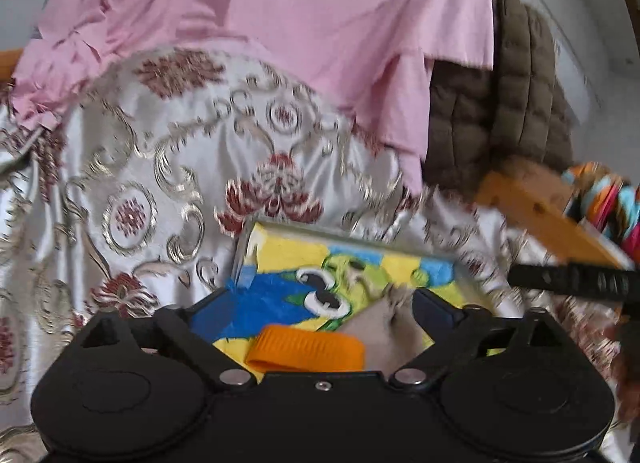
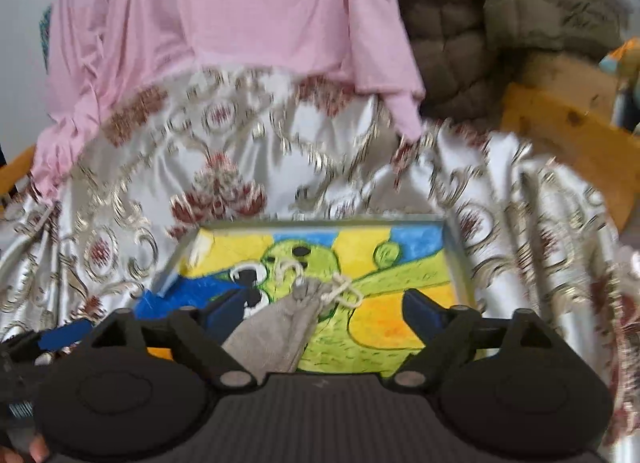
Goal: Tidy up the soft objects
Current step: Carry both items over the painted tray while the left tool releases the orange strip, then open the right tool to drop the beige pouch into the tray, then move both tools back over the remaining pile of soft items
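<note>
A shallow tray [image 2: 456, 255] with a painted green-and-yellow cartoon bottom lies on the patterned satin cloth [image 2: 248, 167]. A small grey drawstring pouch [image 2: 280, 327] lies in it, its cream cord [image 2: 344, 287] knotted. An orange ribbon strap [image 1: 308, 347] lies beside the pouch [image 1: 380, 331] in the left wrist view. My left gripper [image 1: 324, 303] is open over the tray [image 1: 360, 241], the fingers either side of strap and pouch. My right gripper [image 2: 324, 303] is open, the pouch between its fingers near the left one.
A pink garment [image 2: 240, 15] and an olive quilted jacket [image 2: 480, 23] hang behind the cloth. A wooden frame [image 1: 544, 215] and a colourful cloth [image 1: 612, 203] are at the right. The other gripper's edge [image 1: 576, 279] shows at right.
</note>
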### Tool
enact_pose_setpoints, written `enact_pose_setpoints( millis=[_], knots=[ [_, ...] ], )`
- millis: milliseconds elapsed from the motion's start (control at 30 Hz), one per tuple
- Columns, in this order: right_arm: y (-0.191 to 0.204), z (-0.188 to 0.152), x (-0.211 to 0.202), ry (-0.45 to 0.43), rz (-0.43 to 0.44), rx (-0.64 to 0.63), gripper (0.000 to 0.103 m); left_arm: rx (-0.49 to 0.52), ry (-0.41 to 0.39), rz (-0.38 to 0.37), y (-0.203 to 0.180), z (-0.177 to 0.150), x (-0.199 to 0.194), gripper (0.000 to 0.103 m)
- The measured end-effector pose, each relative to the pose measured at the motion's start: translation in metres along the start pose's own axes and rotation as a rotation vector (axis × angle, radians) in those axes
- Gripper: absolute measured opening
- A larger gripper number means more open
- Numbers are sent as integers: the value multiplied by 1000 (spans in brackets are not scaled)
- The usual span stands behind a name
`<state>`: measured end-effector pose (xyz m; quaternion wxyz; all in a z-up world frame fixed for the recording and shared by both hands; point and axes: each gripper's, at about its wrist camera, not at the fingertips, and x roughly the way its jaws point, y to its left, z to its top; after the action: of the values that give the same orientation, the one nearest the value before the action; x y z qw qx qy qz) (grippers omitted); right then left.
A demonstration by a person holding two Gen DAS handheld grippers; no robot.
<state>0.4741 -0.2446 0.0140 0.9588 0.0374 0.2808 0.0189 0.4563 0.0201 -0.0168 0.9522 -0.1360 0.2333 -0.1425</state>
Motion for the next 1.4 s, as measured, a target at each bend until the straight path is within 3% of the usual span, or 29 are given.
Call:
enact_pose_setpoints(
  millis=[67,367,533,800,1067,1233,1400],
  knots=[
    [-2,-1,-23,-47,-12,0,102,3,-39,-1,-6,8,-20,100],
    [-3,-12,-133,-244,-55,-53,103,79,-167,-13,-55,9,-119,102],
    [1,-37,-191,-341,-40,-92,103,85,-146,-97,-69,-10,-163,102],
    [-1,-90,-261,-413,-42,-142,103,177,-164,-83,-88,-48,-222,102],
    [0,-152,-292,-305,-170,-101,103,280,-79,-140,-104,-89,-256,102],
    [-2,-187,-307,-216,-183,-75,103,400,-39,-127,-114,-114,-269,102],
    [1,-214,-301,-12,-180,-70,103,492,48,-147,-117,-126,-264,102]
  ],
)
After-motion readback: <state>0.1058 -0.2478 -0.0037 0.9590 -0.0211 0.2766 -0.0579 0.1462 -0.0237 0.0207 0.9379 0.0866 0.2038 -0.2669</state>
